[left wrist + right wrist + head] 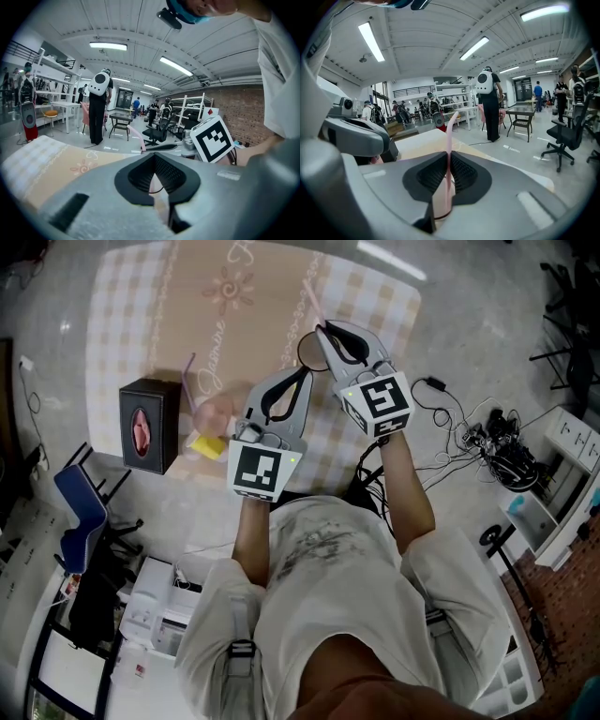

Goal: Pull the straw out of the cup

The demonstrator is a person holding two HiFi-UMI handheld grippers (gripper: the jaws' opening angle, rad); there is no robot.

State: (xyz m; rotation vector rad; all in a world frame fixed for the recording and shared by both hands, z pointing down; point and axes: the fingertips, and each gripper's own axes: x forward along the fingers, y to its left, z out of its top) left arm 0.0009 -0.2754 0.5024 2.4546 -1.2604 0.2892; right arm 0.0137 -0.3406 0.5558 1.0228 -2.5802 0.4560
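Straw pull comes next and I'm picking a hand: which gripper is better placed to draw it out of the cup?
Right. The right gripper is shut on the pink straw just above the cup; the left gripper is shut, holding nothing.

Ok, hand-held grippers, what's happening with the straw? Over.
Right hand-held gripper shut on pink straw. Left hand-held gripper shut, empty. Pink straw not yet out of cup. Nothing seen blocking.

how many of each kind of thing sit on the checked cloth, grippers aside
straws: 2, pink straw and purple straw
cups: 2, pink straw's cup and purple straw's cup
tissue box: 1
yellow item: 1
total: 6
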